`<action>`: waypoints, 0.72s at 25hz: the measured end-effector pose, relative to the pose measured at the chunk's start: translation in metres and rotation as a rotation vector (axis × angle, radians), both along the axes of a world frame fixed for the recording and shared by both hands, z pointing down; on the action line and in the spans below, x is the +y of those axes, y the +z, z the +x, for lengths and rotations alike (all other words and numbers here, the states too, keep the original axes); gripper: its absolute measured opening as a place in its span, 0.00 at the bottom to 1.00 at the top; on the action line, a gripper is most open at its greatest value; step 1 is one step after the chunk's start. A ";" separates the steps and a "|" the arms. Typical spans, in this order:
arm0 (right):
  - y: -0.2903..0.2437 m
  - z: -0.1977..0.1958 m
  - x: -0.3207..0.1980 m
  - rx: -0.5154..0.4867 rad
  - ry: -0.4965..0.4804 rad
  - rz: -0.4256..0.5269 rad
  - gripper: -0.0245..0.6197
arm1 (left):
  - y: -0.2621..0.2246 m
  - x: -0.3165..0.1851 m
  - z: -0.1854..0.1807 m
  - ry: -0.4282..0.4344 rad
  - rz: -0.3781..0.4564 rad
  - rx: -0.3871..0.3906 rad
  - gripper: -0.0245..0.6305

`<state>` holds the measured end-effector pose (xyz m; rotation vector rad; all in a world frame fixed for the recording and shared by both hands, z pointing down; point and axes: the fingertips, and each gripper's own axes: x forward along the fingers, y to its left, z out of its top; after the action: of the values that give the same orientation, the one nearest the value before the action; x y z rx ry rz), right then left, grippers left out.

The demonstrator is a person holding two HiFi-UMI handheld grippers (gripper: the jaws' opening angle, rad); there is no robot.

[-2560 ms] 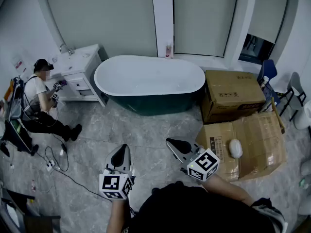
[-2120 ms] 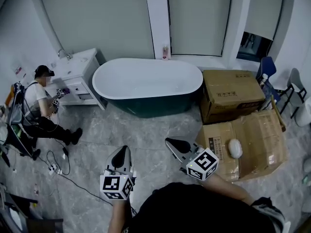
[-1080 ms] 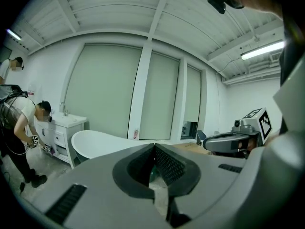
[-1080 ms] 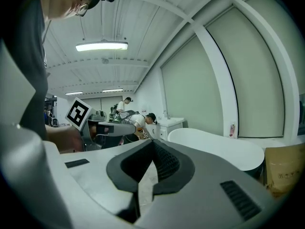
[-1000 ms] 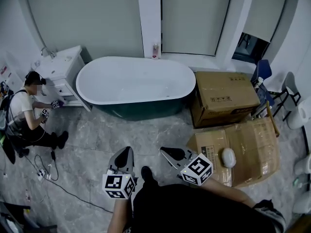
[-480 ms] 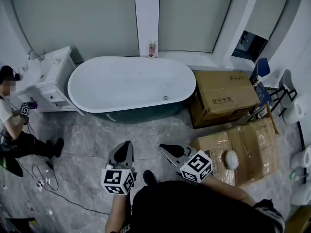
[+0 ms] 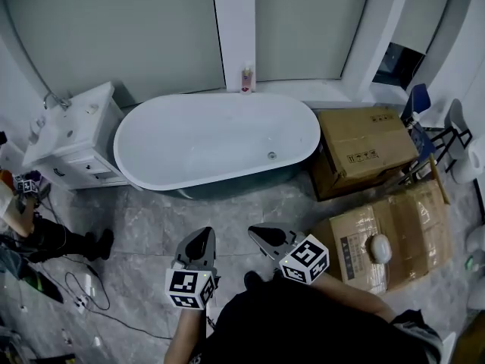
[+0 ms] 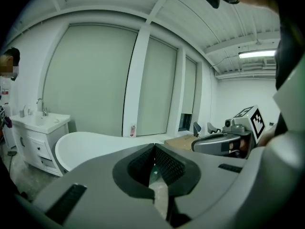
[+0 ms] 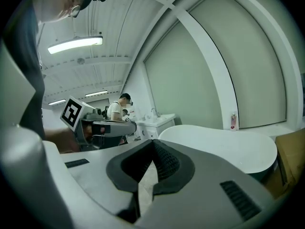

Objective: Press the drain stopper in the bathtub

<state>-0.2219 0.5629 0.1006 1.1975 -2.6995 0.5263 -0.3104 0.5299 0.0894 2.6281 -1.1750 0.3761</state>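
Tub (image 7: 189, 131) showing nearer than in earlier frames. Vanity (image 7: 72, 139) standing just left of it. Left gripper (image 7: 203, 233) hovering over floor (image 7: 148, 222), jaws together, gripping nothing. Right gripper (image 7: 255, 232) beside it, same state. Stopper (image 7: 271, 155) sitting in tub's right end, well apart from both.

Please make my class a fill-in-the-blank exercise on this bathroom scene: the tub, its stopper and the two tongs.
1. The left tongs and right tongs are both ___, holding nothing.
2. In the head view, the stopper sits toward the tub's ___ end.
3. Beside that end of the tub stand cardboard ___.
4. Both tongs are outside the tub, over the ___.

Missing words: shut; right; boxes; floor.
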 end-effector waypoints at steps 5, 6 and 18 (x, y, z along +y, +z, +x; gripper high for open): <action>0.016 0.004 -0.036 -0.015 -0.003 -0.030 0.06 | 0.014 -0.039 -0.001 -0.013 -0.030 -0.013 0.05; 0.019 0.009 -0.044 -0.020 0.003 -0.038 0.06 | 0.018 -0.048 0.002 -0.020 -0.041 -0.011 0.05; 0.031 0.098 -0.200 -0.030 0.005 -0.070 0.06 | 0.022 -0.197 0.088 -0.041 -0.055 -0.009 0.05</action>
<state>-0.1242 0.3626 0.1319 1.1883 -2.6795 0.6392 -0.2226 0.3330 0.1113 2.5538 -1.2023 0.4065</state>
